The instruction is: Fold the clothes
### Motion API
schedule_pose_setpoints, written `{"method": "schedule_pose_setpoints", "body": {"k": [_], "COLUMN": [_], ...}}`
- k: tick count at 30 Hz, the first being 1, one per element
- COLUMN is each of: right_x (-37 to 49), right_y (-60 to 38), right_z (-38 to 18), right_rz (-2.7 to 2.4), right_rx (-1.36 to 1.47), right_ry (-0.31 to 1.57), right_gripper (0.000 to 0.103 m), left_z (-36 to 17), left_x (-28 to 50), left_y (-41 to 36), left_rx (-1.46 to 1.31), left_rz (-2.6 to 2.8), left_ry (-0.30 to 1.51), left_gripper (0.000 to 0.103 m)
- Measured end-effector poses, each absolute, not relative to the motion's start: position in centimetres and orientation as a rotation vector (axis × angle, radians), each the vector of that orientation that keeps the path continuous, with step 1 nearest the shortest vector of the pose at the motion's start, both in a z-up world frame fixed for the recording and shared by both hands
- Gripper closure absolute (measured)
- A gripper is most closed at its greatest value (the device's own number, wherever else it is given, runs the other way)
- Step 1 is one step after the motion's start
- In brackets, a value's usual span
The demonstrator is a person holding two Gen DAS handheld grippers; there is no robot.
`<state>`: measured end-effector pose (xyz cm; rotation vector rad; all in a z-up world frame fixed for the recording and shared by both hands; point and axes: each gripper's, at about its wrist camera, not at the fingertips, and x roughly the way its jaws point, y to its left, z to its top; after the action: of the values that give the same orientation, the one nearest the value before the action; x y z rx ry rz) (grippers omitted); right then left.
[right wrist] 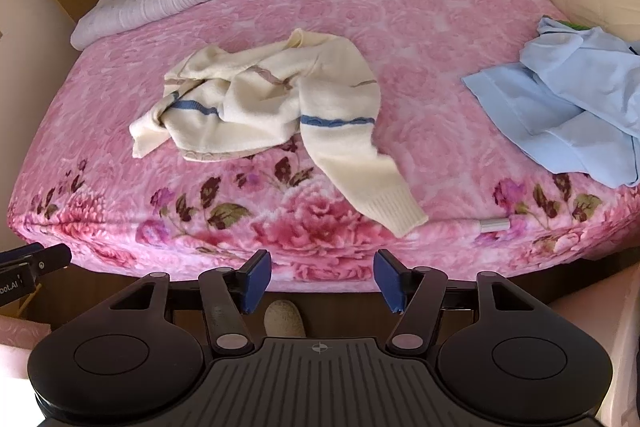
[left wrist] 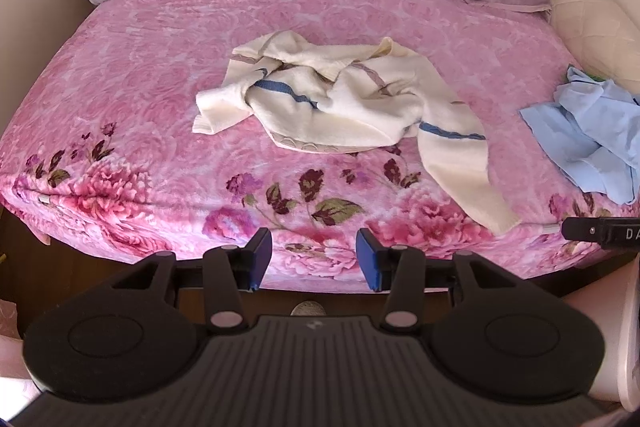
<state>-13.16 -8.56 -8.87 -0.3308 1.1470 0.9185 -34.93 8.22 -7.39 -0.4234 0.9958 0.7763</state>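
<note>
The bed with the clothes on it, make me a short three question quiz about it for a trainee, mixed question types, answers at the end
1. True or false: the cream sweater lies neatly folded on the pink floral blanket.
2. Which garment lies nearer the bed's right side? A) cream sweater B) light blue garment C) neither
3. Fill in: both the left claw and the right claw hold ____.

Key
1. False: it lies crumpled, one sleeve trailing toward the near edge.
2. B
3. Nothing: both stand open over the bed's near edge, short of the clothes.
</note>
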Motion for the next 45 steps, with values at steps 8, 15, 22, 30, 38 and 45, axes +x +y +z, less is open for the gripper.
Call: {"method": "schedule_pose_setpoints", "body": {"k": [8,15,22,30,38,45], "right_x": [-11.6,-9.5,-8.5,-7.9,-4.9,-0.8], "right_y": [-3.7,1.7,5.6,7.5,9.8,12.1], "right_z": [-9.4,-9.8,-10.0,-13.2,-15.7,-17.1], "right_rz": [0.879,0.805,0.744,0.698,0.714,0.750], "right_rx": [-0.328,-0.279,-0.221,-0.220,-0.241,-0.248], "right_ry": [1.149,1.133,1.100,1.144,1.137,1.147], "right_gripper": [0.042,0.042,0.042,0.042,0.042,0.042], "left_z": [-8.7,-8.5,-9.8,-13.2,-15.9,-18.1], "left_x": [-33.4,-32.4,-31.4,-30.3,-29.0,-25.9], "left_y": [14.4,22.8,29.2,32.3,34.5,37.1], "left_rx": [-0.402,-0.341,-0.295,-0.343,-0.294,-0.218], "left_rz": [0.736,0.666,0.605,0.543,0.576,0.604], "left_ry": [1.020,0.963,0.950,0.950,0.957,0.979], "left_gripper": [0.061,0.061,0.061,0.061,0.061,0.061]}}
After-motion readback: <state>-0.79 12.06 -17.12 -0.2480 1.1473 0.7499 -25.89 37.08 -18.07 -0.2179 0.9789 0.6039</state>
